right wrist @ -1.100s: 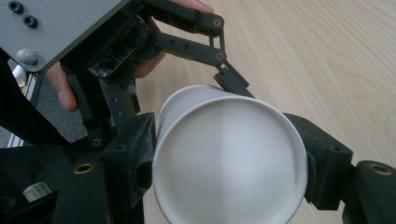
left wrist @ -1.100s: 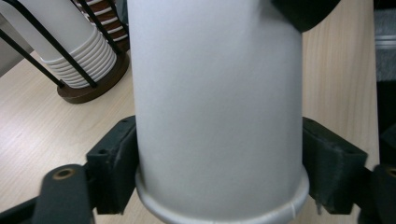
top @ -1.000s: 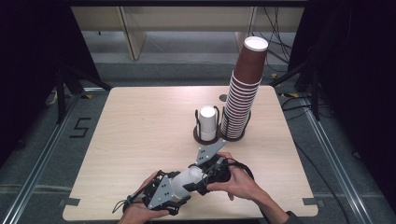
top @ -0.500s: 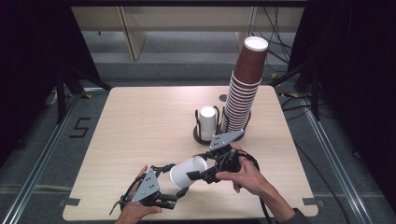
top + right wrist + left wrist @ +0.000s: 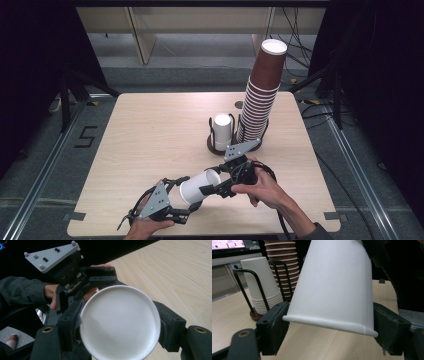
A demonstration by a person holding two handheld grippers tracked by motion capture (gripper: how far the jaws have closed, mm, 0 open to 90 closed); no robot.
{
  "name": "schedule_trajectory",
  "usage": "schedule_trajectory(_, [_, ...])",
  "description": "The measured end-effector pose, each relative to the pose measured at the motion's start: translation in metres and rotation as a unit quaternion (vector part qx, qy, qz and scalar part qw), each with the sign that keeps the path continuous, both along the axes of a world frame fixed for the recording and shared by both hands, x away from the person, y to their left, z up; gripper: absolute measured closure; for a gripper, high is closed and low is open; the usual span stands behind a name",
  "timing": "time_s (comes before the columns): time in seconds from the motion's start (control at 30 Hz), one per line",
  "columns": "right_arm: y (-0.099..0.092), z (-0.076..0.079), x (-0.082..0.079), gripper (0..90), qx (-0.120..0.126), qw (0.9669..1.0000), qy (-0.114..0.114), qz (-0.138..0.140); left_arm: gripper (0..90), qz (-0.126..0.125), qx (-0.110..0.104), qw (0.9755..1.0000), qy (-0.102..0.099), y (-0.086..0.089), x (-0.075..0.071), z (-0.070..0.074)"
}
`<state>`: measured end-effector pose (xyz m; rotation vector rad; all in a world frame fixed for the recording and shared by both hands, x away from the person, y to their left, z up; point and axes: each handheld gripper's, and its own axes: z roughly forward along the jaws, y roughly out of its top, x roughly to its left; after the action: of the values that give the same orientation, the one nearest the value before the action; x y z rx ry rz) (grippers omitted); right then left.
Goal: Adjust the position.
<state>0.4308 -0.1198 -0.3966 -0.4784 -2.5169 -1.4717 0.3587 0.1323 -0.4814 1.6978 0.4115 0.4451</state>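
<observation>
- Down at the near edge of the table (image 5: 150,125), a white paper cup (image 5: 199,185) lay on its side in the air, spanning between the two grippers.
- From the left gripper (image 5: 192,207), the cup sat at roughly one o'clock; its jaws had just been closing, and in the left gripper view they pressed on both sides of the cup (image 5: 334,287) near the rolled rim.
- From the right gripper (image 5: 205,190), the cup lay at about nine o'clock; in the right gripper view both jaws were clamped on the cup (image 5: 120,322), whose round end faced the camera.
- Beyond that cup, the right gripper view showed the left gripper's grey three-cornered plate (image 5: 51,255) and the person's hand (image 5: 51,293) on it.
- At twelve o'clock from the held cup stood a black wire cup holder (image 5: 222,145) with a short stack of upturned white cups (image 5: 222,131) in it.
- Just beside that stack, at its three o'clock, a tall leaning stack of brown cups (image 5: 261,97) rose from the holder.
</observation>
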Motion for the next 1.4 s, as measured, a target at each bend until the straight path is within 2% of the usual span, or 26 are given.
schedule_trajectory(0.1, [-0.001, 0.000, 0.000, 31.2, -0.003, 1.0000, 0.006, -0.005, 25.0, -0.004, -0.001, 1.0000, 0.003, -0.001, 0.002, 0.001])
schedule_trajectory(0.2, [-0.001, 0.004, -0.003, 19.6, -0.032, 0.9990, -0.028, -0.014, 25.8, 0.006, 0.030, 0.9995, 0.009, 0.001, 0.001, 0.003])
schedule_trajectory(0.23, [0.000, 0.005, -0.004, 18.2, -0.037, 0.9985, -0.039, -0.013, 25.9, 0.005, 0.037, 0.9992, 0.011, 0.002, 0.001, 0.004])
schedule_trajectory(0.27, [-0.001, 0.009, -0.006, 18.1, -0.054, 0.9962, -0.067, -0.010, 26.2, 0.003, 0.056, 0.9983, 0.016, 0.001, 0.001, 0.005])
schedule_trajectory(0.3, [-0.001, 0.009, -0.006, 18.1, -0.054, 0.9962, -0.067, -0.010, 26.4, 0.003, 0.056, 0.9983, 0.016, 0.001, 0.001, 0.005])
schedule_trajectory(0.33, [0.000, 0.013, -0.009, 18.2, -0.079, 0.9917, -0.101, 0.001, 26.5, 0.005, 0.074, 0.9970, 0.021, 0.000, 0.001, 0.007])
schedule_trajectory(0.37, [0.000, 0.013, -0.009, 18.2, -0.079, 0.9917, -0.101, 0.001, 26.6, 0.005, 0.074, 0.9970, 0.021, 0.000, 0.001, 0.007])
schedule_trajectory(0.4, [0.000, 0.015, -0.013, 20.8, -0.102, 0.9873, -0.121, 0.014, 26.7, 0.003, 0.081, 0.9963, 0.026, -0.001, 0.001, 0.007])
schedule_trajectory(0.47, [0.002, 0.016, -0.016, 21.3, -0.120, 0.9828, -0.138, 0.027, 26.9, -0.002, 0.114, 0.9931, 0.028, -0.002, 0.000, 0.009])
schedule_trajectory(0.5, [0.002, 0.016, -0.016, 21.3, -0.120, 0.9828, -0.138, 0.027, 26.9, -0.002, 0.114, 0.9931, 0.028, -0.002, 0.000, 0.009])
schedule_trajectory(0.53, [0.004, 0.016, -0.018, 20.7, -0.143, 0.9763, -0.158, 0.038, 26.9, -0.008, 0.122, 0.9921, 0.029, -0.003, 0.001, 0.009])
schedule_trajectory(0.57, [0.004, 0.015, -0.019, 20.9, -0.151, 0.9738, -0.164, 0.044, 27.0, -0.009, 0.143, 0.9893, 0.028, -0.004, 0.000, 0.010])
schedule_trajectory(0.63, [0.005, 0.014, -0.021, 20.9, -0.160, 0.9717, -0.166, 0.052, 27.1, -0.013, 0.145, 0.9889, 0.028, -0.005, -0.001, 0.010])
schedule_trajectory(0.67, [0.008, 0.012, -0.023, 21.7, -0.173, 0.9669, -0.173, 0.072, 27.1, -0.019, 0.158, 0.9869, 0.027, -0.006, -0.002, 0.010])
schedule_trajectory(0.73, [0.009, 0.010, -0.024, 21.6, -0.181, 0.9649, -0.173, 0.078, 27.1, -0.018, 0.162, 0.9863, 0.027, -0.007, -0.003, 0.010])
schedule_trajectory(0.8, [0.012, 0.008, -0.025, 20.8, -0.194, 0.9598, -0.183, 0.087, 27.1, -0.029, 0.167, 0.9853, 0.024, -0.009, -0.003, 0.009])
schedule_trajectory(0.83, [0.013, 0.006, -0.024, 21.3, -0.200, 0.9561, -0.192, 0.095, 27.1, -0.030, 0.178, 0.9833, 0.022, -0.009, -0.004, 0.010])
schedule_trajectory(0.87, [0.014, 0.004, -0.025, 21.6, -0.203, 0.9555, -0.189, 0.101, 27.1, -0.028, 0.174, 0.9841, 0.021, -0.010, -0.005, 0.010])
schedule_trajectory(0.93, [0.017, 0.001, -0.026, 22.0, -0.219, 0.9498, -0.195, 0.109, 27.1, -0.034, 0.181, 0.9828, 0.015, -0.010, -0.005, 0.011])
schedule_trajectory(1.03, [0.020, -0.003, -0.028, 25.6, -0.229, 0.9453, -0.198, 0.122, 27.1, -0.042, 0.177, 0.9831, 0.019, -0.011, -0.006, 0.011])
schedule_trajectory(1.1, [0.020, -0.003, -0.030, 27.1, -0.234, 0.9463, -0.189, 0.118, 27.1, -0.042, 0.177, 0.9832, 0.018, -0.011, -0.006, 0.011])
schedule_trajectory(1.17, [0.022, -0.006, -0.029, 30.0, -0.236, 0.9403, -0.201, 0.140, 27.0, -0.043, 0.183, 0.9820, 0.017, -0.011, -0.006, 0.012])
schedule_trajectory(1.27, [0.022, -0.007, -0.031, 32.6, -0.245, 0.9409, -0.192, 0.134, 27.0, -0.043, 0.187, 0.9813, 0.014, -0.011, -0.007, 0.012])
schedule_trajectory(1.33, [0.022, -0.008, -0.028, 33.2, -0.239, 0.9390, -0.197, 0.149, 27.0, -0.043, 0.187, 0.9812, 0.015, -0.011, -0.007, 0.012])
schedule_trajectory(1.37, [0.022, -0.009, -0.028, 33.5, -0.236, 0.9404, -0.193, 0.151, 27.0, -0.045, 0.187, 0.9812, 0.016, -0.010, -0.007, 0.012])
schedule_trajectory(1.4, [0.021, -0.008, -0.028, 34.2, -0.238, 0.9381, -0.198, 0.155, 26.6, -0.049, 0.186, 0.9812, 0.017, -0.011, -0.007, 0.012])
